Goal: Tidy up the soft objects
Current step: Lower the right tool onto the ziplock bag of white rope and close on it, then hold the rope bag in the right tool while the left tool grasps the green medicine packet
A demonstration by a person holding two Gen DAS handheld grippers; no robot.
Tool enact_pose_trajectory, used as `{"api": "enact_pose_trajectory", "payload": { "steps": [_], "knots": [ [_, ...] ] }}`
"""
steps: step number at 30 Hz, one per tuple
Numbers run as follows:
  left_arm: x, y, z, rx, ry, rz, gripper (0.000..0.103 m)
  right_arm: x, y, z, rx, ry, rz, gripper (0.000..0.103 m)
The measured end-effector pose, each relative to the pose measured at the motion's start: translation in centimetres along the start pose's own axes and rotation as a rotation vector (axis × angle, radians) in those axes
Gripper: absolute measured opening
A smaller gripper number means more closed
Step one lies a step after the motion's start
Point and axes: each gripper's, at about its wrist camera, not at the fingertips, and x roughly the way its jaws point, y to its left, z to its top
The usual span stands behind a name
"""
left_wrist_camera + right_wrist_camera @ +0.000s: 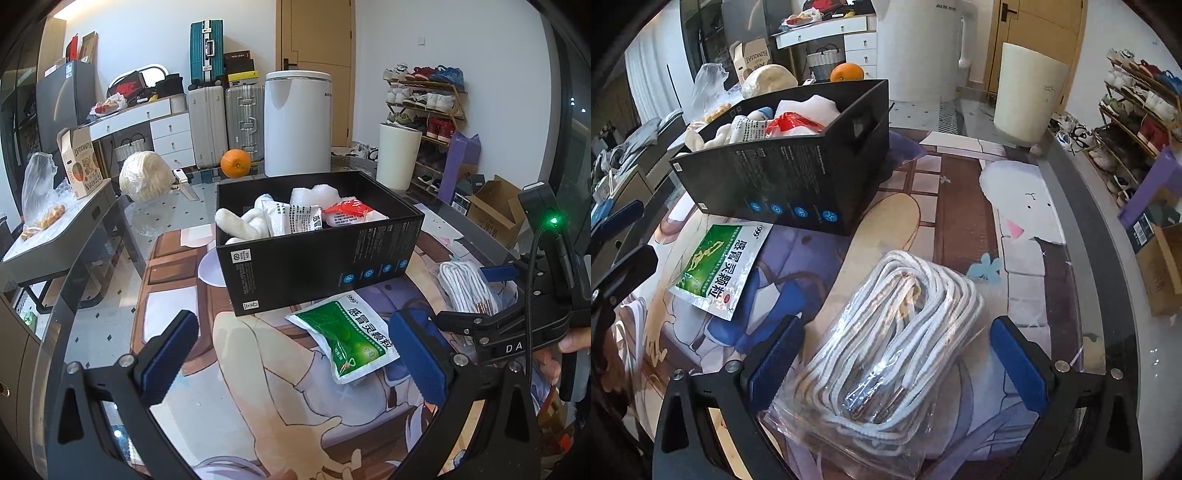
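Black rectangular cardboard box (pixel 317 254): matte, open-topped, held a white plush toy (pixel 240 221), crinkled printed sachets and foam. Glossy green-and-white foil sachet (pixel 343 339): flat, lay just in front of the box. Clear plastic bag of coiled white woven cord (pixel 886 354): right of the box, between the right gripper (pixel 901 358)'s spread blue ribbed pads. Left gripper (pixel 295 358): spread wide, empty.

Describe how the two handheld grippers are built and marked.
Both the left gripper and right gripper have black angular frames, silver bolts and ribbed blue finger pads. In the left view, the right one shows white "DA" lettering, a black cable and a green light.
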Motion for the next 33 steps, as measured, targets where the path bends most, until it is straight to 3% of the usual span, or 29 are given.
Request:
{"api": "enact_pose_trajectory", "payload": {
  "steps": [3,5,11,26,33],
  "knots": [
    [0.0,-0.2,0.0,0.012,0.003,0.012,0.103,-0.3,0.2,-0.1,-0.021,-0.022,0.014,0.080],
    [0.0,-0.3,0.0,0.014,0.006,0.010,0.103,-0.8,0.3,-0.1,-0.035,-0.038,0.026,0.056],
    [0.7,-1.1,-0.1,0.012,0.044,0.007,0.103,-1.2,0.8,0.0,-0.079,-0.060,0.049,0.042],
    [5.6,-4.2,0.2,0.024,0.261,0.032,0.103,-3.3,-0.1,0.3,-0.066,-0.124,0.098,0.040],
    [6.1,-3.2,0.0,-0.015,0.287,0.081,0.103,-3.3,-0.4,0.2,-0.061,-0.125,0.101,0.040]
  ]
}}
